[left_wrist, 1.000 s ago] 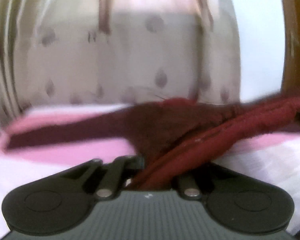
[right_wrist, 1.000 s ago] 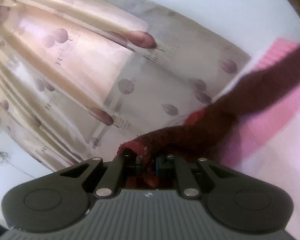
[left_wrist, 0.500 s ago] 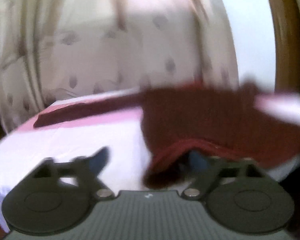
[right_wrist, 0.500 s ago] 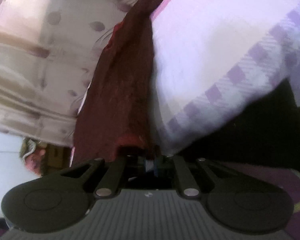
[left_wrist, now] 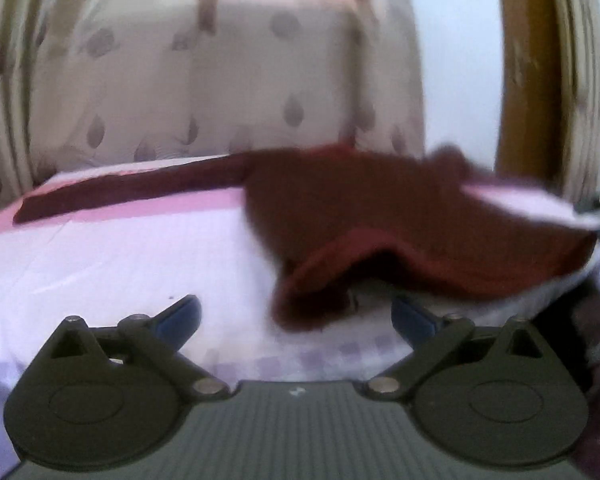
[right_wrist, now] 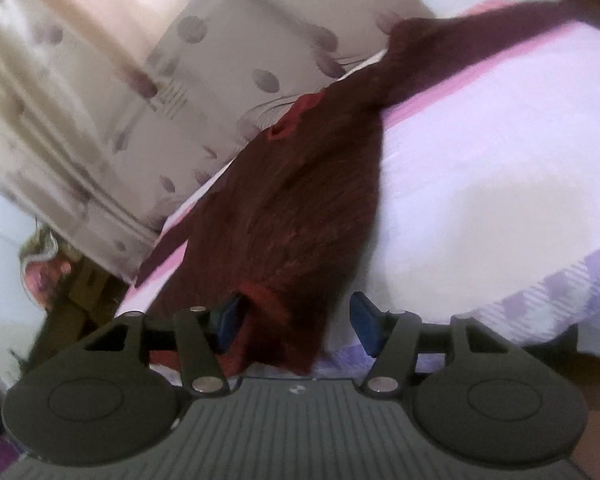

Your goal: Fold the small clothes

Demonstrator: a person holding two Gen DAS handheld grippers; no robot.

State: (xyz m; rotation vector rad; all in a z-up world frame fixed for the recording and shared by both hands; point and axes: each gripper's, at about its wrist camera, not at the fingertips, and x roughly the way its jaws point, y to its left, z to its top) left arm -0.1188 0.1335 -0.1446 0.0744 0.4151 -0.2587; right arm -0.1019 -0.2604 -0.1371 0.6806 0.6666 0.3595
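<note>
The bed (left_wrist: 100,256) fills the lower half of both views, and the maroon sweater (left_wrist: 380,216) lies spread on it at centre right, one sleeve trailing toward the upper left. Smooth the body flat before folding that sleeve inward. The left tongs (left_wrist: 296,316) and right tongs (right_wrist: 294,318) are spread; the right pair's hem probably lies loose between them. A second ago both pinched the cloth aloft.

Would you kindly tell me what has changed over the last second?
Both claws let go: the left claw and right claw, earlier shut on the maroon sweater, now stand open. The sweater has come down onto the bed. The curtain behind is unchanged.
</note>
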